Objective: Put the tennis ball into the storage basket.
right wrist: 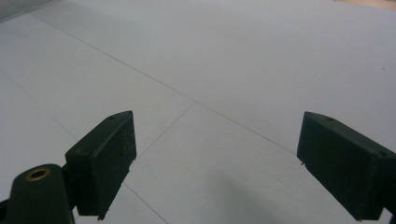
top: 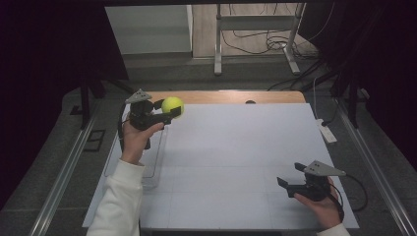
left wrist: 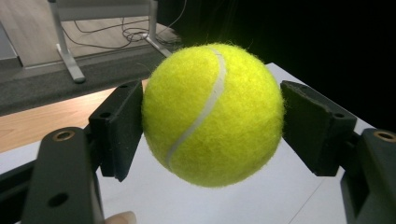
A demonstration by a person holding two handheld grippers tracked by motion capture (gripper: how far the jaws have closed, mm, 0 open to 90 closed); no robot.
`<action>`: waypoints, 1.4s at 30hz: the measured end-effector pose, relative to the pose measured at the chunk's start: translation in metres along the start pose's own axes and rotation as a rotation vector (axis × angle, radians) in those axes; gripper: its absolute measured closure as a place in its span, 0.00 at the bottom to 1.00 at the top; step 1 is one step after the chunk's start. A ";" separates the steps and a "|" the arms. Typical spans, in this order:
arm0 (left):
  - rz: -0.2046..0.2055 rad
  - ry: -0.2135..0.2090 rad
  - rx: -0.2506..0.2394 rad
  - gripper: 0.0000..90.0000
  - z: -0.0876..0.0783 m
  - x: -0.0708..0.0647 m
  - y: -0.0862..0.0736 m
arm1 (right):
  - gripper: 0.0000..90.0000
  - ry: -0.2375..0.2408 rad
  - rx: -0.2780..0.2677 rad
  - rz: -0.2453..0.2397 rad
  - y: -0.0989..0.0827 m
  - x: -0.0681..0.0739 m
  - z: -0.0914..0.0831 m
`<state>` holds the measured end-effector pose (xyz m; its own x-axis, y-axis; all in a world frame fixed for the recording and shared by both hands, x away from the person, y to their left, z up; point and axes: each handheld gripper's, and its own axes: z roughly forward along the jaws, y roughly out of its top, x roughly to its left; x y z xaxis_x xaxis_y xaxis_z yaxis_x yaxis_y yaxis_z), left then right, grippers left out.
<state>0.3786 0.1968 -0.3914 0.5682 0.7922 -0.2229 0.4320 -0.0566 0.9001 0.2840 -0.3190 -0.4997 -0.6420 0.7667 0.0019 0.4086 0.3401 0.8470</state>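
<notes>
Tennis ball held up at the far left

The left gripper (top: 164,112) is clamped on the tennis ball (top: 173,106) above the white table (top: 236,162); near right, the right gripper (top: 290,182) rests low with jaws apart, holding nothing.

I note a fuzzy felt tennis ball (left wrist: 212,114) with a smooth white seam, matt black plastic pads (left wrist: 119,128), matt white sheet (top: 236,162), and a far wooden table edge (top: 221,96).
</notes>
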 end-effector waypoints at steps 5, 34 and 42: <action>-0.009 0.007 -0.002 0.30 -0.001 0.004 0.000 | 0.14 0.000 0.000 0.000 0.000 0.000 0.000; -0.044 0.077 -0.028 0.30 -0.014 0.025 -0.002 | 0.14 0.000 0.002 -0.001 0.000 0.000 0.001; -0.059 0.106 -0.032 0.30 -0.017 0.034 -0.004 | 0.14 -0.003 0.003 -0.004 0.000 0.000 0.001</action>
<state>0.3838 0.2340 -0.3962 0.4642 0.8536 -0.2364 0.4389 0.0102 0.8985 0.2844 -0.3188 -0.5000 -0.6417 0.7670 -0.0029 0.4080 0.3446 0.8454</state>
